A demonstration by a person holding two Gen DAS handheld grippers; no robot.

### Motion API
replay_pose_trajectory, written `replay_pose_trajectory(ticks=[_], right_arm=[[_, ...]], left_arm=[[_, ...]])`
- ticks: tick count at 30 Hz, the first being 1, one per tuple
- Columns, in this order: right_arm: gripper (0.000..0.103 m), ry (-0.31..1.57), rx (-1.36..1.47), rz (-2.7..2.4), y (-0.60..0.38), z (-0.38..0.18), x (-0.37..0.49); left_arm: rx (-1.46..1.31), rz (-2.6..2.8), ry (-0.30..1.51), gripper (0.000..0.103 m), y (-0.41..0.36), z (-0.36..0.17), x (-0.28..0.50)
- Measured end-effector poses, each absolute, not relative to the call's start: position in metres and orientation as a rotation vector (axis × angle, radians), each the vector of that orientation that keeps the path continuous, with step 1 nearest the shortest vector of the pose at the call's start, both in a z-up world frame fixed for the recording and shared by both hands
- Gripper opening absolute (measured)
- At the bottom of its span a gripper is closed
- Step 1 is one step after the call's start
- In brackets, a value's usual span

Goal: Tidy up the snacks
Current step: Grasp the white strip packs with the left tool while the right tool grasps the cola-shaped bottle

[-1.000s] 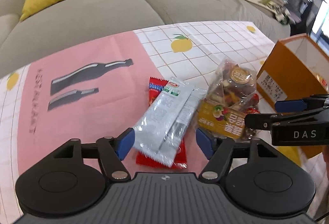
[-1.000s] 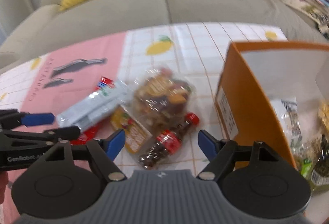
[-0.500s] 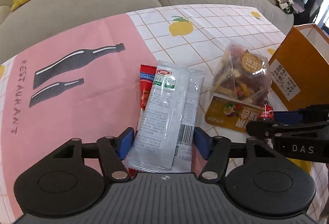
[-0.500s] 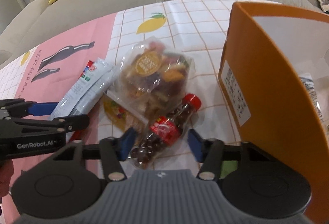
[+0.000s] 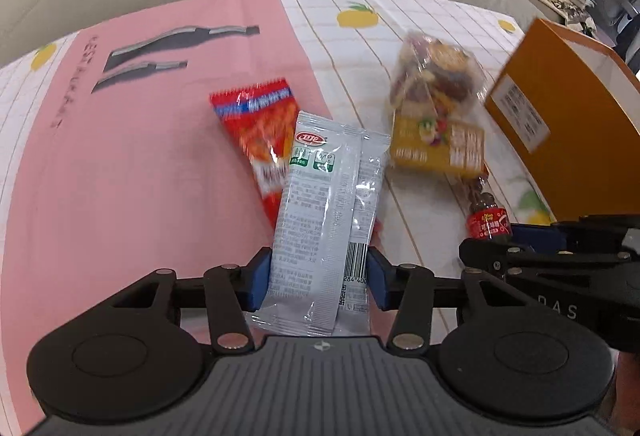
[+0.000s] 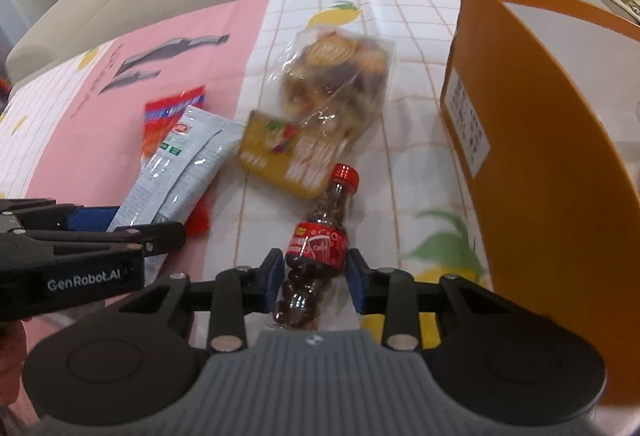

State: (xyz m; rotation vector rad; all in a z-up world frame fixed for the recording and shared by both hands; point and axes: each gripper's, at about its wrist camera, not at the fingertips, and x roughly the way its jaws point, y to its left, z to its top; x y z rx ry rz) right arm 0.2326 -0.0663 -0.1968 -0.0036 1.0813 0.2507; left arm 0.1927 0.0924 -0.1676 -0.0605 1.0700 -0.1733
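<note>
The silver packet [image 5: 328, 212] lies partly over the red packet [image 5: 256, 132], left of the orange box [image 5: 560, 140] on the counter [image 5: 120, 176]. The left tongs [image 5: 318, 276] are closing around it, pads seemingly touching; it may buckle and slip. The right tongs [image 6: 314, 276] are closing beside the small bottle [image 6: 320, 240], which could roll away.
</note>
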Motion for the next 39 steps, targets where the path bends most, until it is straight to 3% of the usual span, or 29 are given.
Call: replay_pose_trajectory(ticks=[19, 25, 29, 39], right_arm=[[0.030, 1.137, -0.108, 0.349, -0.073, -0.189, 0.142], [0.031, 1.135, -0.105, 0.350, -0.075, -0.188, 0.140], [0.046, 1.116, -0.121, 0.334, -0.073, -0.189, 0.139], [0.048, 1.080, -0.134, 0.327, -0.070, -0.190, 0.140]], left_arm=[[-0.063, -0.075, 1.219, 0.055, 0.081, -0.164, 0.104], [-0.016, -0.069, 1.188, 0.067, 0.077, -0.167, 0.101], [-0.021, -0.080, 1.153, 0.074, 0.077, -0.167, 0.105], [-0.004, -0.074, 1.122, 0.076, 0.072, -0.170, 0.112]])
